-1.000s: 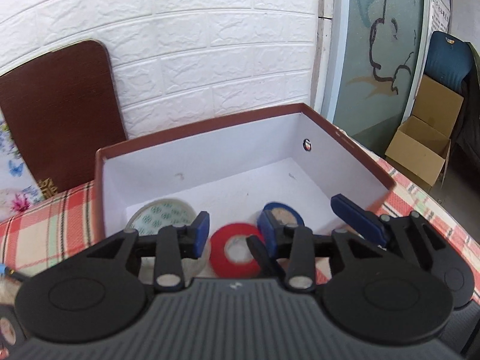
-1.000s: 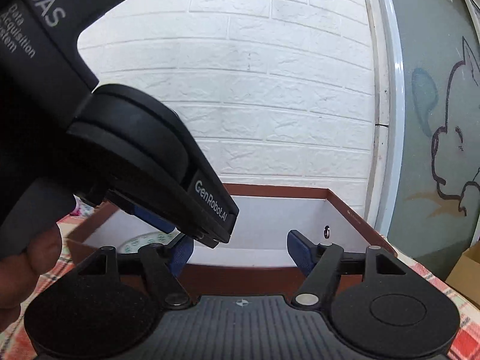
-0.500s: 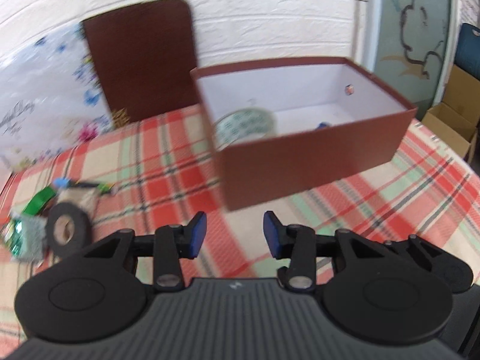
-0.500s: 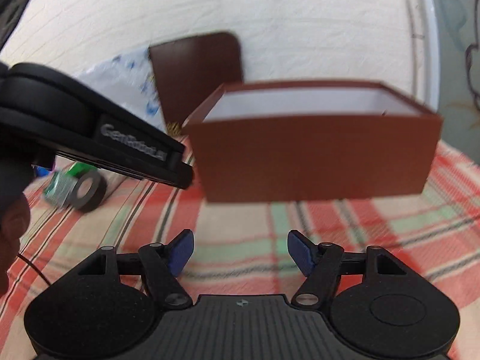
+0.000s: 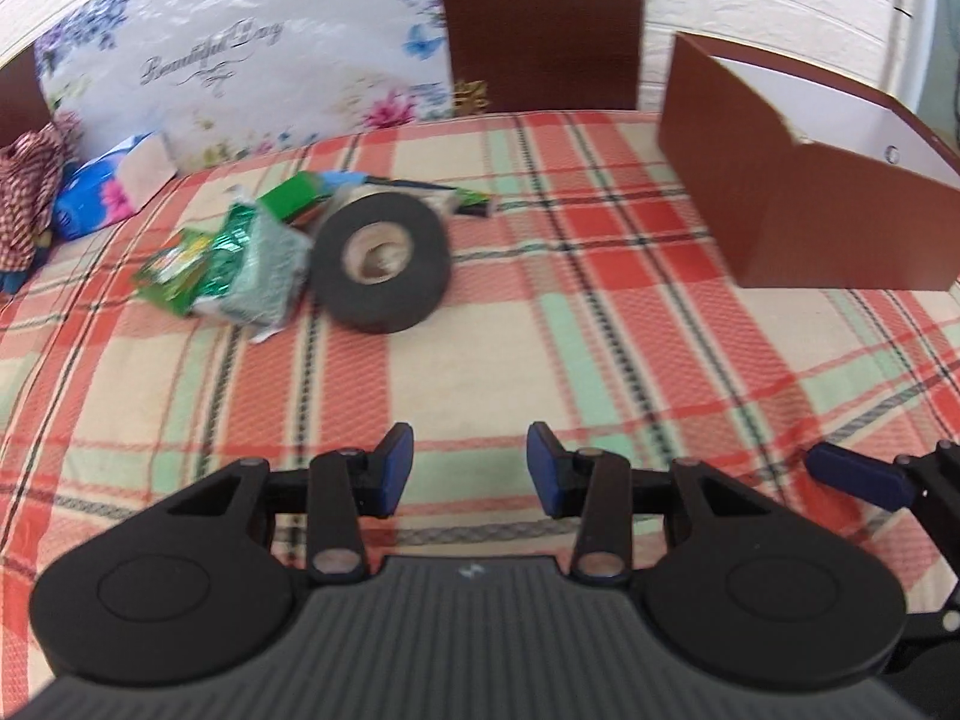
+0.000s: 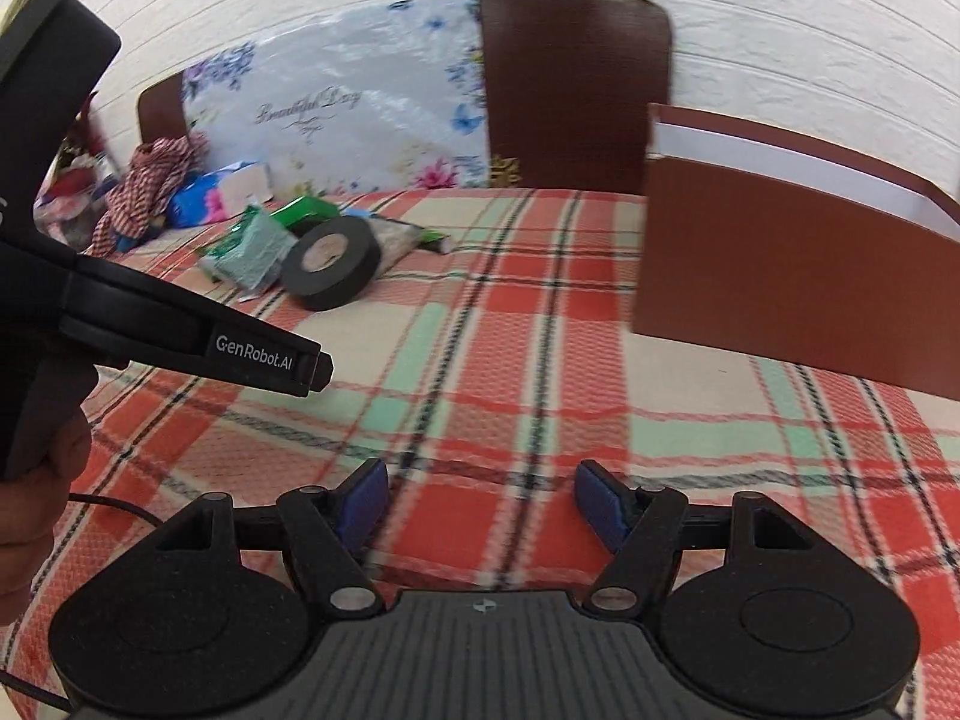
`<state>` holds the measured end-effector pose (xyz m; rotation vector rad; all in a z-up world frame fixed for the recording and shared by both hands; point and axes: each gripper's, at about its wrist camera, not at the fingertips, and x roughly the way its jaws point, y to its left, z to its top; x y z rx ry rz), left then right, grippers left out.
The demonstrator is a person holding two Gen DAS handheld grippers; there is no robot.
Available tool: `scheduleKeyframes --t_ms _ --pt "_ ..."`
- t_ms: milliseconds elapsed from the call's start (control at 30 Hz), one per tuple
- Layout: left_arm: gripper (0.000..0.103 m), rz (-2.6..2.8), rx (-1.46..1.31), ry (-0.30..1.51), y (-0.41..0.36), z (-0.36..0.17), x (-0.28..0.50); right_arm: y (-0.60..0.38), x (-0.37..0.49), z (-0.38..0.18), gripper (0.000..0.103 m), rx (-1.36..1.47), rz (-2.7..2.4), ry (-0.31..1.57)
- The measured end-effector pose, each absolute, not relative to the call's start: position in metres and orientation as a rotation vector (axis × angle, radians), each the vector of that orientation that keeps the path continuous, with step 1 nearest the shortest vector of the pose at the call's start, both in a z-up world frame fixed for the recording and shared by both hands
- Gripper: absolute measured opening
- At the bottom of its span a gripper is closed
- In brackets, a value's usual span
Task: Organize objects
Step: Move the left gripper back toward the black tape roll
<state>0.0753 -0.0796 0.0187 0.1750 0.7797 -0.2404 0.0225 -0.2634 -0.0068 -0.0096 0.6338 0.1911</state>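
Black tape roll (image 5: 381, 261) btwn green packets (image 5: 240, 264) (blurry) & brown box (image 5: 828, 228).

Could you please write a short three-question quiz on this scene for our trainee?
1. True or false: the left gripper holds the black tape roll.
2. Which lies right against the tape roll? A) green packet B) brown box C) a cup
3. Fill in: both grippers are ____ and hold nothing.

Key: 1 false, the roll lies on the plaid cloth, clear of both; 2 A; 3 open, the right gripper wider than the left.
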Motion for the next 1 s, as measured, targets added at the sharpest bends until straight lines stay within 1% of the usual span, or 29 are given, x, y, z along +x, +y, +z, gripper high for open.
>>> scheduleKeyframes --t_ms 133,233,333,400,433,500,533,633,700,767,900,1000 --pt "0.045 -0.194 0.138 0.788 -0.049 0.013 0.085 -0.240 0.023 -0.007 0.068 -0.059 0.241 0.647" --pt "0.048 -0.149 0.120 0.777 -0.022 0.007 0.092 -0.221 0.029 -0.008 0.068 -0.097 0.283 0.643" --pt "0.062 -0.057 0.113 0.717 0.014 -0.002 0.099 -0.201 0.040 -0.008 0.068 -0.145 0.325 0.628" --pt "0.071 0.003 0.129 0.627 0.037 -0.012 0.101 -0.188 0.053 -0.008 0.068 -0.181 0.347 0.604" --pt "0.081 0.010 0.130 0.576 0.048 -0.020 0.099 -0.183 0.061 -0.008 0.068 -0.197 0.350 0.592" --pt "0.082 -0.032 -0.043 0.582 0.078 -0.020 0.105 -0.173 0.084 -0.007 0.068 -0.223 0.345 0.558" --pt "0.081 -0.022 -0.071 0.579 0.083 -0.020 0.107 -0.165 0.096 -0.006 0.068 -0.247 0.326 0.532" --pt "0.082 -0.018 -0.042 0.577 0.076 -0.020 0.108 -0.146 0.128 -0.006 0.070 -0.335 0.264 0.457" --pt "0.084 -0.025 -0.046 0.579 0.076 -0.020 0.109 -0.137 0.145 -0.009 0.074 -0.378 0.264 0.443" --pt "0.085 -0.030 -0.053 0.579 0.077 -0.020 0.110 -0.130 0.157 -0.012 0.074 -0.413 0.267 0.447" --pt "0.087 -0.036 -0.055 0.581 0.077 -0.021 0.109 -0.126 0.154 -0.014 0.074 -0.450 0.265 0.413" --pt "0.087 -0.036 -0.050 0.584 0.077 -0.021 0.110 -0.129 0.149 -0.013 0.074 -0.433 0.269 0.425"
